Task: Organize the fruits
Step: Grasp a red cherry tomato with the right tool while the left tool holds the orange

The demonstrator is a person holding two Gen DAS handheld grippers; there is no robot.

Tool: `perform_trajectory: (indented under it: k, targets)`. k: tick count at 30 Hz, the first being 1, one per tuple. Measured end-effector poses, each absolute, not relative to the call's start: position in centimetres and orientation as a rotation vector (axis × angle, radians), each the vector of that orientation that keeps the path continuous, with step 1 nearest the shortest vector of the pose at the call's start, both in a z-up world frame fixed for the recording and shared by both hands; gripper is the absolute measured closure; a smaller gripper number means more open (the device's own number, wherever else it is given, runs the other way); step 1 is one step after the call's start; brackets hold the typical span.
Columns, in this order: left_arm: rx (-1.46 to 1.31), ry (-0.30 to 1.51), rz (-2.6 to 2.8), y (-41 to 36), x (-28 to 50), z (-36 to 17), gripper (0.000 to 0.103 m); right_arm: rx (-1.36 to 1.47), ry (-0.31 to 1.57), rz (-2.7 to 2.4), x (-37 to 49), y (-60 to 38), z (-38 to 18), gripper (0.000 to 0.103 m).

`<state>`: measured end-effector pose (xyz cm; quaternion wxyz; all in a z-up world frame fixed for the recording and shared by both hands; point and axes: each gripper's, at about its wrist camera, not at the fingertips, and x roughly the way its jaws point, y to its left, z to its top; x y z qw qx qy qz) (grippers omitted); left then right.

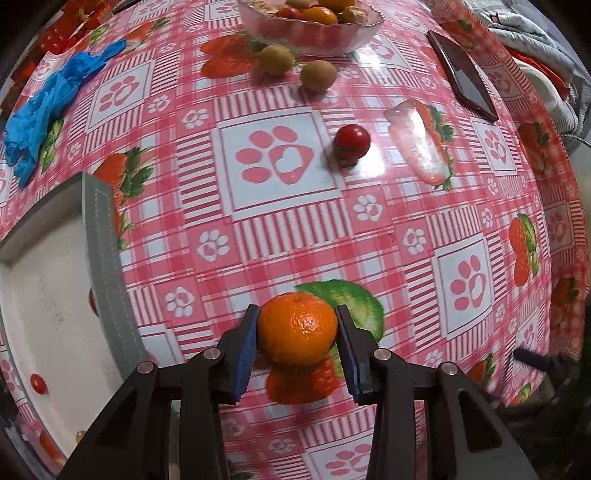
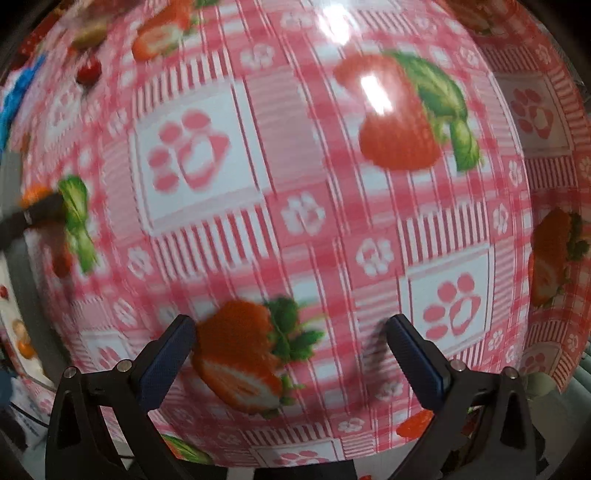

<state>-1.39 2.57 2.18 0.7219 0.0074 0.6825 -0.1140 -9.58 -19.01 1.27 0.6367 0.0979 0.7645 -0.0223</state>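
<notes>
The left gripper (image 1: pixel 297 345) pinches a mandarin (image 1: pixel 297 328) between its blue pads (image 1: pixel 245 354), above the pink checked tablecloth (image 1: pixel 369 240). A white tray (image 1: pixel 98 236) sits at left holding a cherry tomato (image 1: pixel 38 383). Ahead lie a tomato (image 1: pixel 351 140), 2 brownish-green fruits (image 1: pixel 318 75), a glass fruit bowl (image 1: pixel 314 35), a phone (image 1: pixel 461 75) and blue gloves (image 1: pixel 48 99).

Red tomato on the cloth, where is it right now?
Left wrist view, right of centre: the red tomato sits loose on the tablecloth, below the two brown fruits, left of the phone.
</notes>
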Motion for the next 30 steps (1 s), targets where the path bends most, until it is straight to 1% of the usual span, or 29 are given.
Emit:
perform_trajectory:
  k: [5, 12, 14, 16, 17, 21, 29, 30]
  targets:
    - [0.005, 1.507, -0.264, 4.9, -2.2, 2.8, 0.061, 0.232, 1.65, 0.004, -5.0, -18.3, 3.1, 0.0]
    - [-0.011, 1.478, -0.286, 6.6, -4.3, 5.5, 0.062, 0.217, 1.569, 0.082, 1.5, -15.2, 3.9, 0.003]
    - [-0.023, 1.472, -0.284, 7.4, -4.9, 6.2, 0.061, 0.196, 1.563, 0.1, 2.9, -13.9, 3.7, 0.014]
    - [-0.032, 1.47, -0.276, 7.6, -5.4, 6.7, 0.061, 0.198, 1.569, 0.118, 4.5, -12.6, 3.2, 0.03]
    - [-0.041, 1.47, -0.272, 8.0, -5.6, 7.0, 0.061, 0.2, 1.57, 0.124, 5.0, -12.3, 3.1, 0.032]
    - [-0.061, 1.465, -0.258, 10.4, -5.6, 8.8, 0.061, 0.178, 1.547, 0.133, 7.0, -10.2, 2.8, 0.033]
    - [-0.102, 1.451, -0.221, 13.5, -5.9, 10.2, 0.061, 0.107, 1.518, 0.118, 11.7, -5.4, 2.5, 0.033]
    - [-0.105, 1.45, -0.217, 13.7, -5.9, 10.3, 0.061, 0.098, 1.516, 0.116, 12.1, -4.9, 2.6, 0.036]
